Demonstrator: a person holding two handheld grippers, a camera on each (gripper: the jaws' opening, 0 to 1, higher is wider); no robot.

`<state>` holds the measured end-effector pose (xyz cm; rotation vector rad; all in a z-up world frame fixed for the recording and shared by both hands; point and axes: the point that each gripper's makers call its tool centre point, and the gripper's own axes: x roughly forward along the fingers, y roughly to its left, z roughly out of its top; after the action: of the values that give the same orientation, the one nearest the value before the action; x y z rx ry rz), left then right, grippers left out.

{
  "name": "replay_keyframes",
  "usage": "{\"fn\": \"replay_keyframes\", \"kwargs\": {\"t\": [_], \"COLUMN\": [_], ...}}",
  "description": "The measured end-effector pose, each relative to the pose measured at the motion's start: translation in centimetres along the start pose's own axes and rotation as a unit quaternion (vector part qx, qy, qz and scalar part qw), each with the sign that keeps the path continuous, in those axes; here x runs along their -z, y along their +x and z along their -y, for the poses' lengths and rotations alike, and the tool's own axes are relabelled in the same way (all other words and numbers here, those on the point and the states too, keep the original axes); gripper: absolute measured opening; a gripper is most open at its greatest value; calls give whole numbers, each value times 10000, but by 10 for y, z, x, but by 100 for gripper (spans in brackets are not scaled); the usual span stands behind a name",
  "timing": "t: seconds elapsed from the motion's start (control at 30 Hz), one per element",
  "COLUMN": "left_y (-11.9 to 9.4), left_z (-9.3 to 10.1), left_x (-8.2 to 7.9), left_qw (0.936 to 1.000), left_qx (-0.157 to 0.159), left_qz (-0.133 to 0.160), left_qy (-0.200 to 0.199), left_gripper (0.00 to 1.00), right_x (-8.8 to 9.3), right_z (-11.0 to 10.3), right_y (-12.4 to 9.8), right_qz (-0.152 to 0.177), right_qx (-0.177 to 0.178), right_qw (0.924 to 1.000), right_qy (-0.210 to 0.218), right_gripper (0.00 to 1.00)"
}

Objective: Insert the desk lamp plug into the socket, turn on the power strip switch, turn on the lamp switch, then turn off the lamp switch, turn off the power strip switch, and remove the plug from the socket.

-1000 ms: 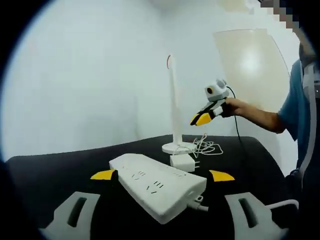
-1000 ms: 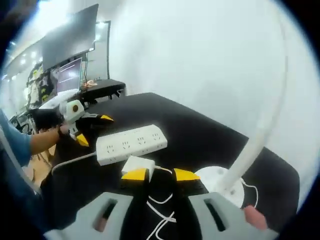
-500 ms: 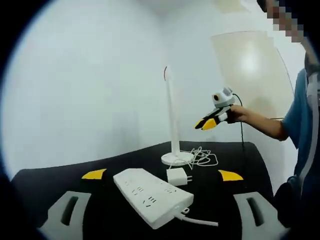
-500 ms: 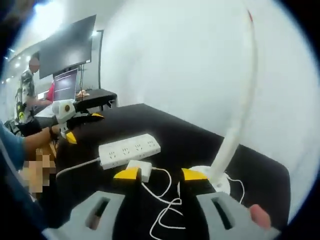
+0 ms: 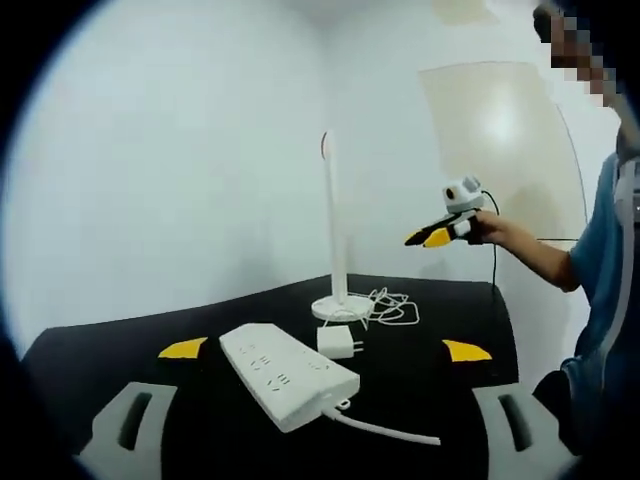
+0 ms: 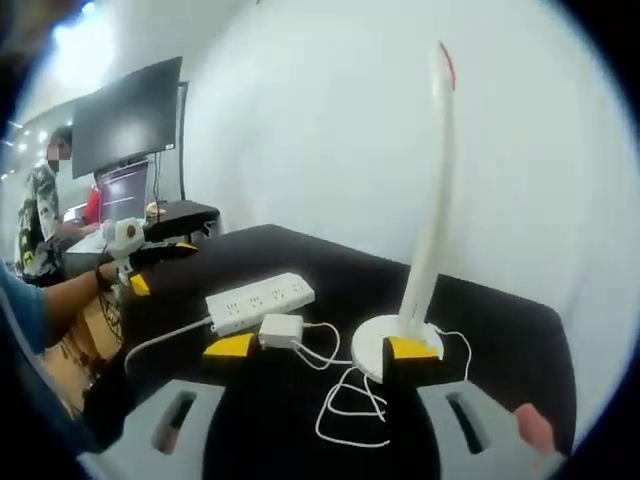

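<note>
— Where was the white square plug [image 5: 337, 342]?
— On the black worktop [image 5: 120, 335], unplugged, touching the white power strip [image 5: 285, 379], well ahead of the spread left gripper [image 5: 325, 350].
— The right gripper [image 6: 318, 347]?
— Also spread, empty, above it.

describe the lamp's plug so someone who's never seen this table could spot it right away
Start at the black table and find the tall white desk lamp standing near its far edge. Between the lamp's round base and the long white power strip lies a small white square block, the plug, with a thin white cord looping off it. It is unplugged, and far smaller and squarer than the strip.
</note>
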<state>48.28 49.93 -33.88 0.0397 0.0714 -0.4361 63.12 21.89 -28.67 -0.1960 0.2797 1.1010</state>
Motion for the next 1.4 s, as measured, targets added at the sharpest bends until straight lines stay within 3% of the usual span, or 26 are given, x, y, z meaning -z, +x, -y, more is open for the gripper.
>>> {"fn": "replay_keyframes", "kwargs": {"t": [0.1, 0.33, 0.57, 0.67, 0.77, 1.2, 1.33, 1.4], "left_y": [-4, -10, -23, -28, -28, -46, -51, -58], "left_z": [2, 8, 8, 10, 35, 69, 82, 79], "left_x": [0, 10, 15, 23, 30, 30, 37, 42], "left_qw": [10000, 9989, 9971, 9969, 9976, 9966, 9972, 9975], "left_qx": [-13, -66, -114, -115, -138, 41, 94, 73], "left_qz": [64, 300, 482, 390, 259, 107, -98, -161], "left_qy": [-55, -350, -571, -675, -622, -814, -731, -690], "left_gripper": [89, 89, 89, 89, 89, 89, 89, 89], "right_x": [4, 15, 20, 23, 29, 60, 72, 78], "right_z": [-1, 1, 9, 9, 3, -9, -10, -11], "right_y": [-11, -41, -58, -64, -68, -86, -92, -96], "right_qz": [71, 186, 321, 455, 579, 600, 556, 596], "right_qx": [115, 321, 541, 575, 519, 705, 762, 824], "right_qw": [9998, 9990, 9972, 9962, 9953, 9936, 9934, 9925], "right_qy": [113, 255, 397, 469, 584, 649, 647, 680], "right_gripper": [62, 67, 70, 72, 75, 75, 75, 75]}}
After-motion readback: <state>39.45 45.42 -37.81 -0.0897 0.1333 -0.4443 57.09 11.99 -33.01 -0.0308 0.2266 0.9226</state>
